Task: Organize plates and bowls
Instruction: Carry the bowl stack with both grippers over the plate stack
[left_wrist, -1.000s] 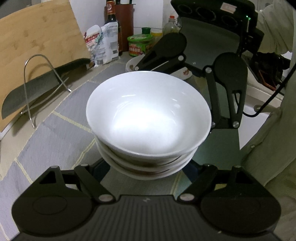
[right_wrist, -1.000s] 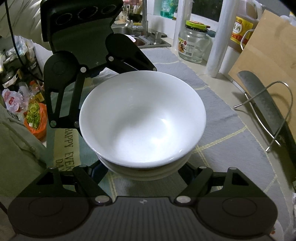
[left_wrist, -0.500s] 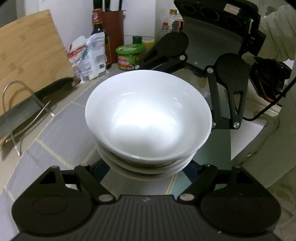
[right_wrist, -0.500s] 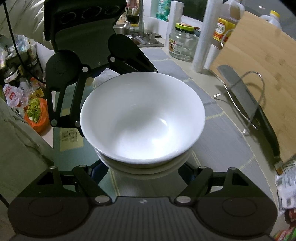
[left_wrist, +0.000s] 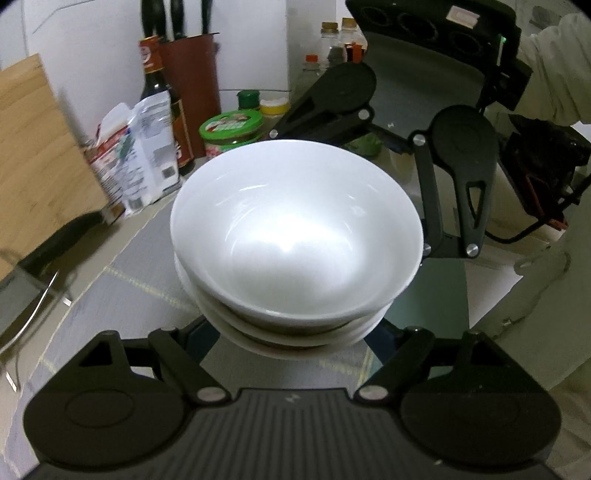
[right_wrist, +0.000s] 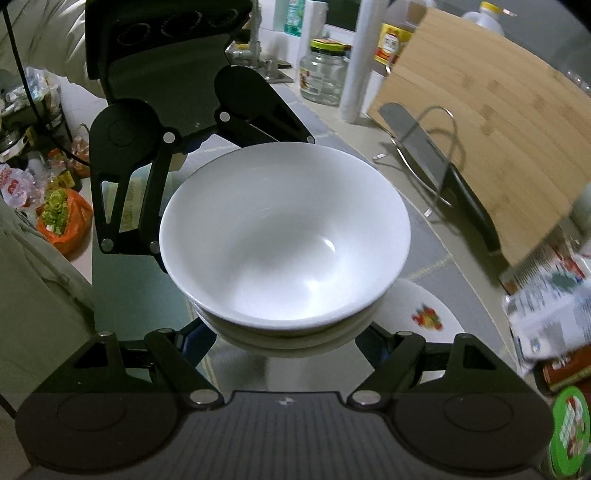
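Observation:
A stack of white bowls (left_wrist: 295, 240) fills the middle of both views and hangs above the counter. My left gripper (left_wrist: 291, 338) is shut on the stack's lowest part, and its blue pads (left_wrist: 197, 332) press in from both sides. From the opposite side my right gripper (right_wrist: 291, 341) clamps the same stack of bowls (right_wrist: 284, 236); its fingers (left_wrist: 328, 107) show behind the bowls in the left wrist view. A white plate with a fruit print (right_wrist: 424, 314) lies on the counter below the stack, partly hidden by it.
A bamboo cutting board (right_wrist: 480, 140) leans at the back with a cleaver (right_wrist: 436, 170) in a wire rack. Sauce bottle (left_wrist: 159, 96), knife block (left_wrist: 192, 85), green-lidded jar (left_wrist: 231, 129) and a bag (left_wrist: 136, 155) crowd the counter's end. Glass jar (right_wrist: 325, 70) near the sink.
Both grippers have carried the bowl stack sideways along the counter toward the bottles and jars. The cutting board and rack slid toward the edge, and the printed plate came into view beneath.

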